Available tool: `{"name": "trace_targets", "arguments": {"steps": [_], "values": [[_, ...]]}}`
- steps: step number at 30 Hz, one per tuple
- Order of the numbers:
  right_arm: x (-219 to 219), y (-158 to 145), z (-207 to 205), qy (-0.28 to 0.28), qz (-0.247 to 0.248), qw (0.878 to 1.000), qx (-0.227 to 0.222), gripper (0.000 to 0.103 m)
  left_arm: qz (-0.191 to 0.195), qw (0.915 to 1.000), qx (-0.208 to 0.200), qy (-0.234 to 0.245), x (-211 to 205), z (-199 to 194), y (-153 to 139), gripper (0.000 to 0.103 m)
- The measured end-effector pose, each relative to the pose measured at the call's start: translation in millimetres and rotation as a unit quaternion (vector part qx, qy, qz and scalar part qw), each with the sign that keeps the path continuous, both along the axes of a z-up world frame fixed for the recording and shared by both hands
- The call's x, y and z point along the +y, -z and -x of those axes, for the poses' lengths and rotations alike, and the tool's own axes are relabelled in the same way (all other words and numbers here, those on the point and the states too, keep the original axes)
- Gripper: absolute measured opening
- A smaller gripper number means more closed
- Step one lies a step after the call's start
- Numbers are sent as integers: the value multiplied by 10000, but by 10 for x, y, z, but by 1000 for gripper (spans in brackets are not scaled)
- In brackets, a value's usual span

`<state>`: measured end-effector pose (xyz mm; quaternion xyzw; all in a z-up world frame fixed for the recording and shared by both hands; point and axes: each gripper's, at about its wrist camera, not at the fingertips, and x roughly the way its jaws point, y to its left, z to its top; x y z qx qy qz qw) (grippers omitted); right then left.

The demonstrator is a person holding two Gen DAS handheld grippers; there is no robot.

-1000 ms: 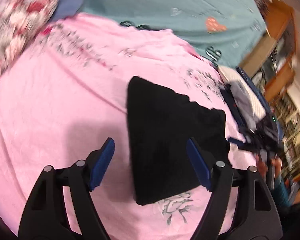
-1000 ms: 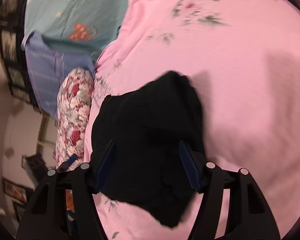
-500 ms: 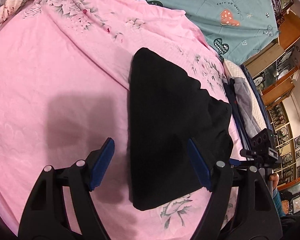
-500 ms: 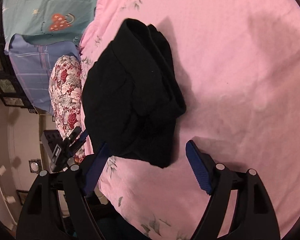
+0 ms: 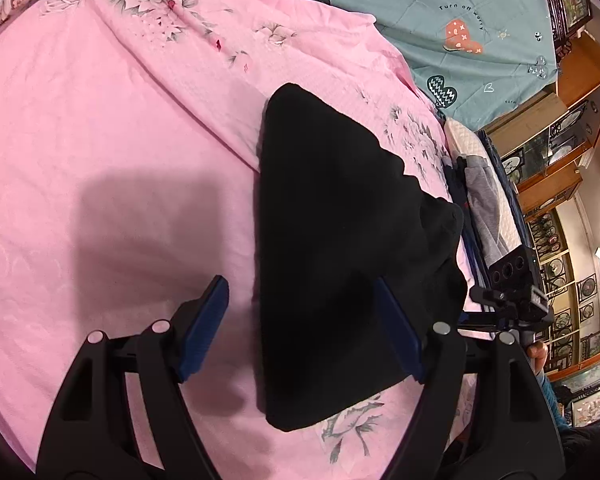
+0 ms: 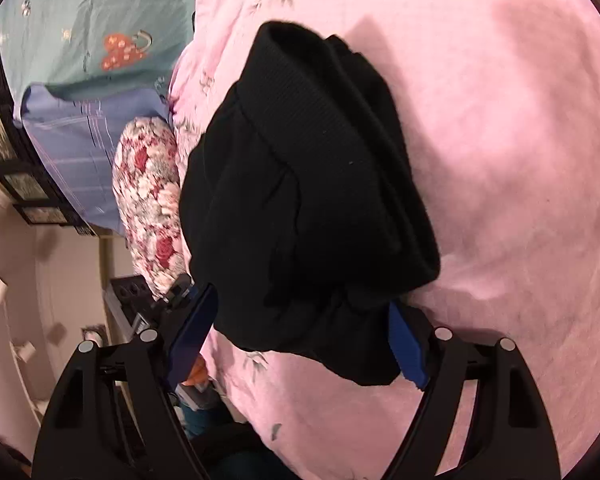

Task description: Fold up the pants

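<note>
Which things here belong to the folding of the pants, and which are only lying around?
Part of the job:
- black pants, folded into a bundle on the pink sheet
- left claw, open
- right claw, open

Just lying about:
- teal quilt
- floral pillow
- grey clothes at the bed's edge
- blue striped cloth

Black pants (image 5: 340,248), folded into a thick bundle, lay flat at frame centre, ribbed waistband (image 6: 312,120) uppermost.

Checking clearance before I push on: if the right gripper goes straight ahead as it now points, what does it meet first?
Most likely the folded black pants, whose near edge already lies between the open right gripper fingers; depth is hard to judge.
</note>
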<state>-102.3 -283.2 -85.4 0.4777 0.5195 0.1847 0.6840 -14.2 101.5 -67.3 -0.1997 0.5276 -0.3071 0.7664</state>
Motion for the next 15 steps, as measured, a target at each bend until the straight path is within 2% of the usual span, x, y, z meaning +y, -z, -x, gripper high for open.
{"name": "trace_targets", "arguments": {"steps": [1, 2, 3, 4, 5, 10, 15], "values": [[17, -7, -6, -61, 75, 9999, -42, 75, 26, 10000, 14, -4, 7, -3, 3, 77], [30, -8, -5, -132, 167, 9997, -73, 54, 63, 10000, 42, -2, 19, -7, 11, 77], [20, 31, 12, -158, 272, 9995, -19, 41, 127, 9998, 118, -3, 40, -15, 30, 77], [-3, 76, 28, -153, 204, 9997, -4, 30, 156, 9997, 180, -10, 57, -26, 48, 77], [-34, 104, 52, -144, 140, 9998, -79, 25, 197, 9995, 258, -19, 75, -35, 69, 78], [-130, -46, 149, -24, 159, 9979, -631, 21, 633, 9952, 737, 138, 26, -69, 169, 78], [-212, 83, 125, 15, 184, 9988, -444, 21, 823, 9916, 949, 299, -202, -83, 269, 78]]}}
